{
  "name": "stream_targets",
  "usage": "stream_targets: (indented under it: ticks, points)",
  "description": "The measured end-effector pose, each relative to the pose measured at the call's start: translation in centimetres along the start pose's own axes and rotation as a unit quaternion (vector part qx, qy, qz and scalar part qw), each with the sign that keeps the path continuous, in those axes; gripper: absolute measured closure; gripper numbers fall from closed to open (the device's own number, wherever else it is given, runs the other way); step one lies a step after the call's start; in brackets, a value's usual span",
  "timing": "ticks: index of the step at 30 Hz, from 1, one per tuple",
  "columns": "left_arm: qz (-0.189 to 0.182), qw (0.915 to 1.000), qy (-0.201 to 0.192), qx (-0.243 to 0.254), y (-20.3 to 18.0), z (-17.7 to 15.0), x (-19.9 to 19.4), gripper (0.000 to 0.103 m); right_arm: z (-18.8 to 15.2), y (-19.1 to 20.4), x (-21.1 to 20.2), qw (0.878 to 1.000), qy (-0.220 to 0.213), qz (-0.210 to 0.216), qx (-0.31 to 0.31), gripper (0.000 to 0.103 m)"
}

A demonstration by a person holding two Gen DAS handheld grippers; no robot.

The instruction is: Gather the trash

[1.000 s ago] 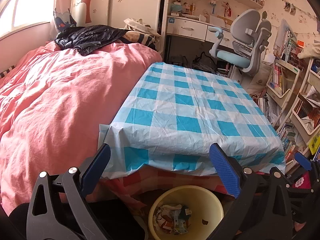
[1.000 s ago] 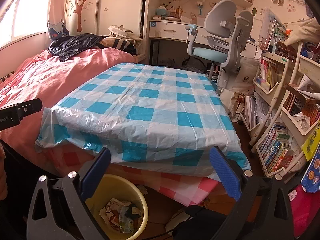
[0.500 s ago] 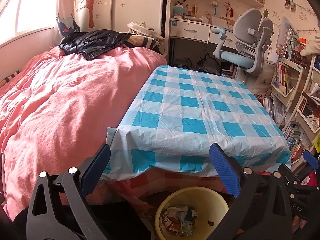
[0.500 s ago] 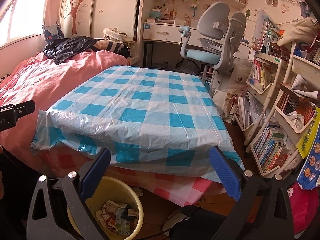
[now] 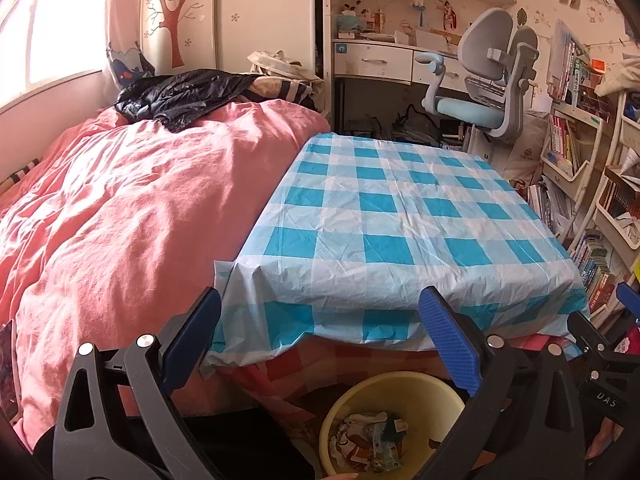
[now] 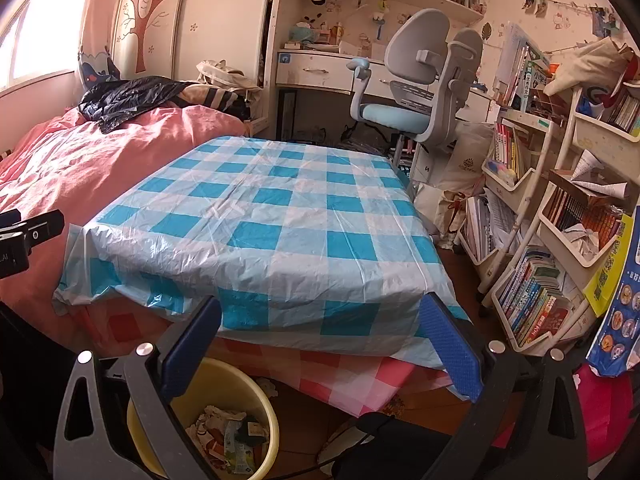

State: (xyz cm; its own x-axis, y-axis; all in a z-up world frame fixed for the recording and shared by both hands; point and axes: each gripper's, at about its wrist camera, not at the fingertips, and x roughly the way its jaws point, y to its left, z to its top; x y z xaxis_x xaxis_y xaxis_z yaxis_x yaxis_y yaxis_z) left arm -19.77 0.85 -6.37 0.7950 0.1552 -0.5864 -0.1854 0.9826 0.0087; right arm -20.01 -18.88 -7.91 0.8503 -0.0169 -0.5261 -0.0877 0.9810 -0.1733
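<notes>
A yellow bin stands on the floor below the table's near edge, with crumpled wrappers and paper trash inside. The table wears a blue-and-white checked plastic cloth with nothing on it. My left gripper is open and empty, held above the bin in front of the table edge. My right gripper is open and empty too, with the bin under its left finger. The right gripper's tip shows at the left wrist view's right edge, and the left gripper's side at the right wrist view's left edge.
A bed with a pink duvet lies left of the table, a black jacket on it. A grey-and-blue desk chair stands behind the table by a desk. Crowded bookshelves line the right side. A pink checked cloth hangs under the blue one.
Both grippers have drifted slightly back and to the right, and both views tilted up a little. Their jaws stayed open and empty. The bin has not moved.
</notes>
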Motion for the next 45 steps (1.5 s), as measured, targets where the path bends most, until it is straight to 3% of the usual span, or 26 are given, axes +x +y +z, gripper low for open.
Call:
stream_targets:
  ticks: [45]
  points:
    - [-0.013,0.9993,-0.033,-0.01,0.0,0.8,-1.4,0.007,-0.2,1.3,0.7,1.0,0.013,0.004,-0.026,0.008]
